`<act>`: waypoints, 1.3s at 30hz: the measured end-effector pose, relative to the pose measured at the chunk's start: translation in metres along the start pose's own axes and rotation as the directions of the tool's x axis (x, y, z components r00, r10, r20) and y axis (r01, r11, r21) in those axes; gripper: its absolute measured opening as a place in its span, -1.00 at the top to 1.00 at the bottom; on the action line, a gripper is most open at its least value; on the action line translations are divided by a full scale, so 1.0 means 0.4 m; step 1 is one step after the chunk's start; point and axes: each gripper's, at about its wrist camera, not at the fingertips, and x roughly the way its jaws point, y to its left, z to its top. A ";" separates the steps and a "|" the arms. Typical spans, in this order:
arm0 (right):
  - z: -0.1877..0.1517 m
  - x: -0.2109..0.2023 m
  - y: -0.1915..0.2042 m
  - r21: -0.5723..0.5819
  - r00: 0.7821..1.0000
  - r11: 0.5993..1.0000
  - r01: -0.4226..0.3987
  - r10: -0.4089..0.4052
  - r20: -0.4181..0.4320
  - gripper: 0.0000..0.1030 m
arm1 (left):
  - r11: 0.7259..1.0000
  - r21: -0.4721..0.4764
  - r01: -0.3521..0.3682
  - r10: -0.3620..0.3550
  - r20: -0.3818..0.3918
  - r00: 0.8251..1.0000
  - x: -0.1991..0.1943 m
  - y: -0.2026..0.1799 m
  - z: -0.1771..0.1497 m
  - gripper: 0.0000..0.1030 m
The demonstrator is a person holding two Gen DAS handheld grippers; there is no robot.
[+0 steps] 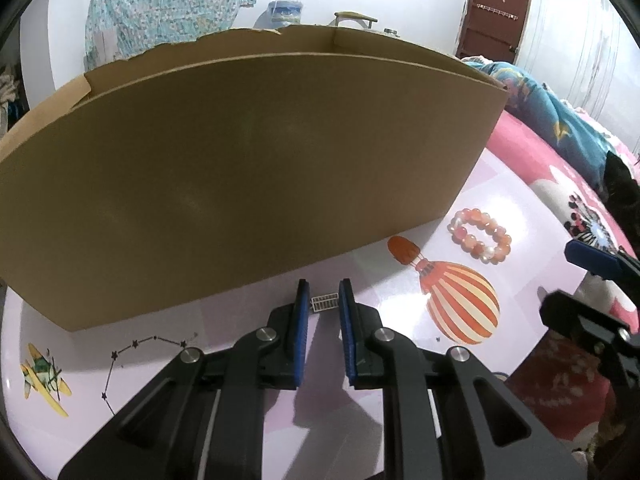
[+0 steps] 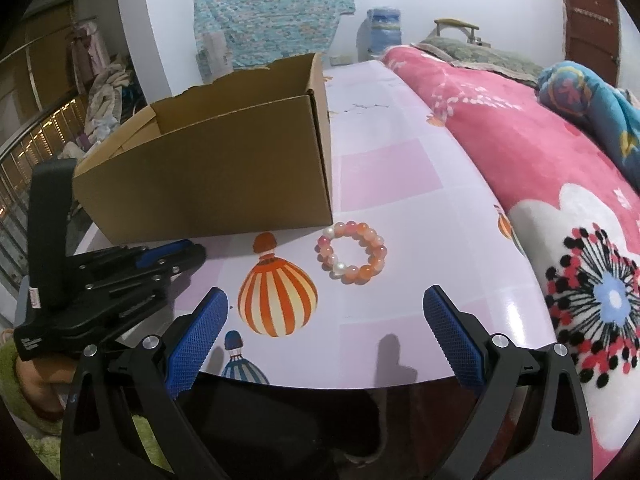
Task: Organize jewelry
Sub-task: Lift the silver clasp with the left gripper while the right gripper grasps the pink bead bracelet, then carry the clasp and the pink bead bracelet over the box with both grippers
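A small silver ladder-patterned piece (image 1: 325, 303) lies on the lilac table (image 1: 500, 184) just in front of the cardboard box (image 1: 240, 180). My left gripper (image 1: 324, 300) has its blue pads narrowed onto both ends of the piece. The right wrist view shows that left gripper (image 2: 194, 254) low against the box (image 2: 224, 184). A pink and orange bead bracelet (image 1: 474, 213) (image 2: 374, 240) rests on the table right of the box, free of both grippers. My right gripper (image 2: 326, 312) hangs open over the table's near edge, short of the bracelet, with nothing between its fingers. In the left wrist view the right gripper (image 1: 560, 276) shows at the right border.
The box is open-topped with a torn back flap. A striped hot-air-balloon print (image 2: 276, 300) marks the table (image 2: 400, 184). A pink flowered blanket (image 2: 540, 168) on a bed borders the table's right side. A person's hand in a green sleeve (image 2: 24, 384) holds the left gripper.
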 end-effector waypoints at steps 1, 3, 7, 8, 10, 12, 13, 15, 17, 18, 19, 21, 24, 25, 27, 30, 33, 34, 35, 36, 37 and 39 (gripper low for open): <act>0.001 0.000 -0.004 0.000 1.000 1.000 0.003 -0.003 -0.001 -0.83 | 1.000 -0.001 0.005 -0.005 -0.002 1.000 -0.002 0.002 -0.002 0.73; 0.003 0.000 -0.009 -0.001 1.000 1.000 0.011 -0.011 0.003 -0.83 | 1.000 0.000 0.017 -0.017 -0.002 1.000 -0.011 0.006 -0.006 0.73; 0.010 0.000 -0.021 0.003 1.000 1.000 0.025 -0.025 0.011 -0.83 | 1.000 0.009 0.027 -0.027 0.002 1.000 -0.025 0.007 -0.008 0.73; 0.013 0.001 -0.023 0.004 1.000 1.000 0.027 -0.027 0.014 -0.83 | 1.000 0.006 0.029 -0.029 0.003 1.000 -0.029 0.011 -0.007 0.73; 0.019 0.003 -0.023 0.003 1.000 1.000 0.024 -0.024 0.018 -0.81 | 0.999 0.001 0.032 -0.032 0.007 0.999 -0.037 0.015 -0.009 0.73; 0.031 0.009 -0.018 -0.010 1.000 1.000 0.017 -0.017 0.026 -0.75 | 0.999 -0.001 0.033 -0.033 0.016 0.999 -0.047 0.023 -0.005 0.73; 0.037 0.013 -0.013 -0.018 1.000 1.000 0.013 -0.012 0.029 -0.71 | 0.999 0.000 0.032 -0.032 0.019 0.999 -0.050 0.024 -0.003 0.73; 0.048 0.024 -0.006 -0.028 1.000 1.000 0.004 -0.003 0.027 -0.59 | 1.000 0.001 0.030 -0.030 0.027 0.999 -0.059 0.030 0.000 0.73; 0.063 0.047 0.002 -0.037 1.000 0.999 -0.011 0.011 0.014 -0.34 | 0.999 -0.001 0.033 -0.033 0.035 0.999 -0.070 0.034 0.003 0.73; 0.070 0.059 0.005 -0.040 1.000 0.999 -0.020 0.020 0.005 -0.29 | 0.999 0.001 0.033 -0.033 0.041 0.999 -0.077 0.037 0.005 0.73; 0.074 0.069 0.009 -0.043 1.000 0.999 -0.022 0.022 -0.004 -0.19 | 0.999 0.002 0.034 -0.034 0.047 0.998 -0.084 0.039 0.007 0.73; 0.081 0.096 0.018 -0.049 0.999 0.998 -0.025 0.023 -0.036 0.01 | 0.999 0.004 0.035 -0.035 0.060 0.998 -0.097 0.043 0.013 0.73; 0.086 0.130 0.019 -0.041 0.996 0.999 -0.023 0.019 -0.083 0.30 | 0.999 0.012 0.039 -0.040 0.079 0.996 -0.118 0.045 0.019 0.73; 0.087 0.143 0.018 -0.036 0.995 0.999 -0.019 0.015 -0.097 0.36 | 0.999 0.015 0.042 -0.043 0.085 0.995 -0.123 0.044 0.023 0.73; 0.089 0.166 0.016 -0.033 0.992 0.999 -0.013 0.009 -0.127 0.49 | 0.999 0.023 0.047 -0.049 0.099 0.994 -0.137 0.044 0.027 0.73; 0.090 0.171 0.027 -0.067 0.992 0.998 0.018 -0.026 -0.120 0.60 | 0.998 0.036 0.052 -0.056 0.121 0.991 -0.161 0.046 0.031 0.73; 0.090 0.170 0.028 -0.076 0.991 0.996 0.043 -0.052 -0.123 0.85 | 0.997 0.044 0.057 -0.062 0.134 0.989 -0.178 0.048 0.034 0.73; 0.090 0.168 0.020 -0.062 0.991 0.997 0.038 -0.045 -0.124 0.86 | 0.997 0.047 0.057 -0.063 0.138 0.988 -0.182 0.050 0.032 0.73; 0.088 0.164 0.015 -0.046 0.992 0.998 0.034 -0.040 -0.123 0.86 | 0.997 0.051 0.056 -0.063 0.144 0.988 -0.189 0.050 0.034 0.73; 0.085 0.156 0.010 -0.029 0.992 0.999 0.029 -0.032 -0.118 0.86 | 0.997 0.053 0.057 -0.064 0.149 0.987 -0.195 0.052 0.035 0.73; 0.086 0.150 0.007 -0.016 0.993 1.000 0.022 -0.024 -0.112 0.86 | 0.997 0.057 0.056 -0.065 0.156 0.986 -0.203 0.052 0.036 0.73; 0.089 0.128 -0.004 0.018 0.996 1.000 0.004 -0.003 -0.094 0.86 | 0.996 0.063 0.057 -0.067 0.170 0.983 -0.219 0.053 0.038 0.73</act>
